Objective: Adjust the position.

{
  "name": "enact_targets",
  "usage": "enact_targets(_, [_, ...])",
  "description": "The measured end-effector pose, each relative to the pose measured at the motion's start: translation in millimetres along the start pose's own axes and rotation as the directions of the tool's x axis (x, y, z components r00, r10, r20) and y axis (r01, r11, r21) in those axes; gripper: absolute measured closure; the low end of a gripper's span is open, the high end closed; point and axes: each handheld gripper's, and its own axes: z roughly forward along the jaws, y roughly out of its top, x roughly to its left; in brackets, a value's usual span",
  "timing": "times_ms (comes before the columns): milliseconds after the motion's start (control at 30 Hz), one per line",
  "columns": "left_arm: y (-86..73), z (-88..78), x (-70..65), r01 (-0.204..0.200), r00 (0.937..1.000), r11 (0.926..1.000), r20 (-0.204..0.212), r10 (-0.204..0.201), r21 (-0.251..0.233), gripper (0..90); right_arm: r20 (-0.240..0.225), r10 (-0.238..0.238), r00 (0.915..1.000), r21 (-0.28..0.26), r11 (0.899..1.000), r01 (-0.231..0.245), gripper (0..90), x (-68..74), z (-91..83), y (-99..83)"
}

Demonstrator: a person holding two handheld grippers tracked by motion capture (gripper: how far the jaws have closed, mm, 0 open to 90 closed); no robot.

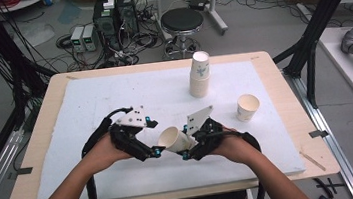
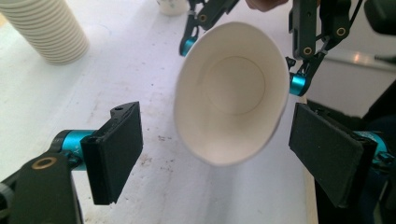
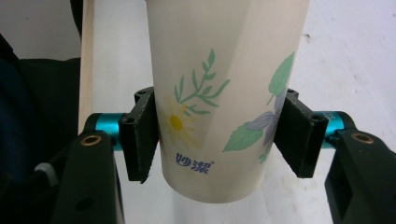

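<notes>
A white paper cup [image 1: 174,139] printed with flowers and leaves lies on its side above the white mat, near the front middle. My right gripper [image 1: 186,142] is shut on it: in the right gripper view both pads [image 3: 142,135] press the cup [image 3: 224,70] near its base, around my right gripper [image 3: 219,135]. The cup's open mouth [image 2: 233,93] faces my left gripper [image 2: 217,126]. That gripper [image 1: 154,138] is open, its black pads [image 2: 119,149] standing apart on either side of the rim without touching it.
A tall stack of paper cups [image 1: 199,76] stands at the back middle of the white mat [image 1: 114,96], also seen as the ribbed stack [image 2: 46,28]. A single upright cup [image 1: 247,106] stands to the right. The wooden table edge [image 1: 283,82] frames the mat.
</notes>
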Motion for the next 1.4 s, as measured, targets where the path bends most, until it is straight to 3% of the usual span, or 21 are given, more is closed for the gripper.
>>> enact_targets(167, [-19.1,-6.8,4.1,0.076,0.9966,0.9925,-0.024,-0.079,-0.095,17.9,0.023,0.045,0.9987,-0.038,0.998,-0.044,37.4,0.9,-6.9,-15.9])
enact_targets(367, [-39.4,-9.6,5.1,0.113,0.9916,0.9779,-0.041,-0.122,-0.176,18.0,0.053,0.096,0.9940,-0.104,0.991,-0.090,37.4,2.0,-13.5,-34.0])
enact_targets(500, [-54.2,-9.6,5.7,0.146,0.9856,0.9631,-0.050,-0.162,-0.226,18.0,0.074,0.119,0.9902,-0.147,0.983,-0.107,37.2,4.2,-16.2,-42.2])
enact_targets(567, [-61.4,-9.9,4.5,0.142,0.9834,0.9544,-0.072,-0.166,-0.262,18.7,0.090,0.127,0.9879,-0.172,0.979,-0.110,36.8,4.8,-16.9,-46.5])
enact_targets(733, [-79.4,-10.6,2.7,0.159,0.9697,0.9195,-0.118,-0.214,-0.360,19.1,0.138,0.169,0.9758,-0.258,0.957,-0.130,36.4,6.1,-19.0,-58.9])
enact_targets(867, [-91.5,-10.3,3.8,0.185,0.9578,0.9032,-0.135,-0.254,-0.387,18.6,0.165,0.213,0.9628,-0.327,0.933,-0.151,36.2,7.0,-18.9,-69.2])
enact_targets(1100, [-109.3,-8.3,5.1,0.214,0.9406,0.8827,-0.156,-0.302,-0.419,18.5,0.217,0.283,0.9341,-0.392,0.902,-0.182,35.7,5.4,-18.2,-83.3])
enact_targets(1233, [-116.6,-11.3,4.6,0.210,0.9344,0.8829,-0.180,-0.308,-0.420,18.5,0.240,0.316,0.9177,-0.414,0.889,-0.198,35.3,2.3,-20.9,-87.9])
enact_targets(1400, [-121.5,-16.5,7.8,0.210,0.9142,0.8655,-0.222,-0.339,-0.455,17.8,0.269,0.337,0.9020,-0.446,0.874,-0.194,35.3,-0.1,-24.7,-89.2])
